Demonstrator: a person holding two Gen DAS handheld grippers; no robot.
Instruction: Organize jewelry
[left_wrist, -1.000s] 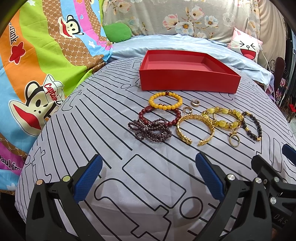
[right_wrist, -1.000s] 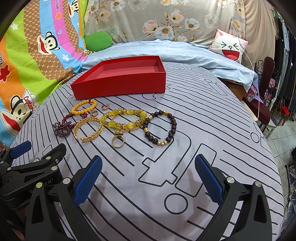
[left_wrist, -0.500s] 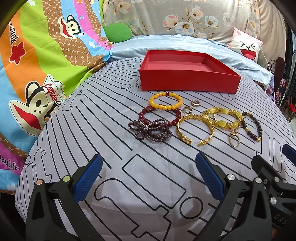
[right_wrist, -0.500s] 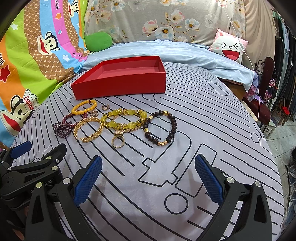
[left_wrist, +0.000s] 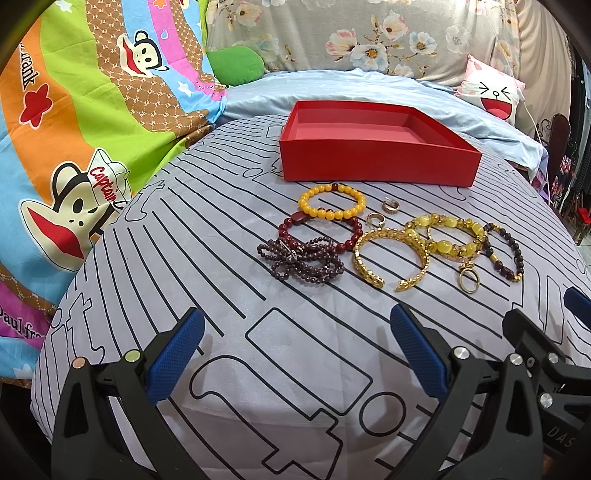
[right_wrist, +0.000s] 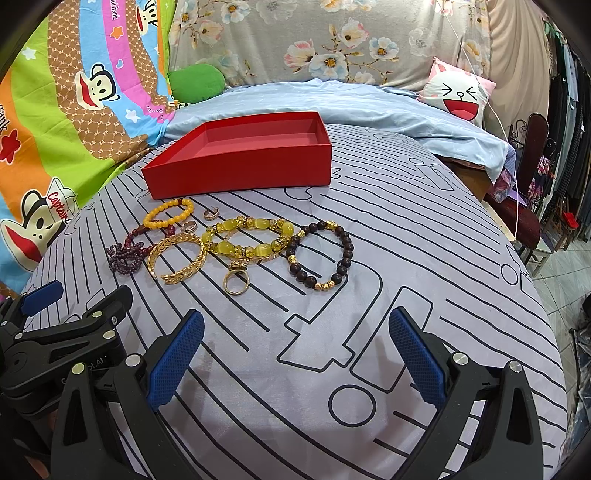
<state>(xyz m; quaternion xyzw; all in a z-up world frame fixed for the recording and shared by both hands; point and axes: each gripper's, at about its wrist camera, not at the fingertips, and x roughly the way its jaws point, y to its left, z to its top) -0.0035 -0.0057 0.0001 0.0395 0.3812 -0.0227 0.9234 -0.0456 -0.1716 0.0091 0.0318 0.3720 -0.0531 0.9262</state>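
Observation:
An empty red box stands at the far side of a grey striped cloth. In front of it lie several pieces: an orange bead bracelet, a red bead bracelet, a dark purple bead string, a gold cuff, a yellow stone bracelet, a dark bead bracelet, a gold ring and two small rings. My left gripper and right gripper are open and empty, near the cloth's front edge.
A colourful cartoon blanket lies at the left. A blue sheet and a white face pillow lie behind the box. A green cushion sits at the back left. The cloth drops off at the right.

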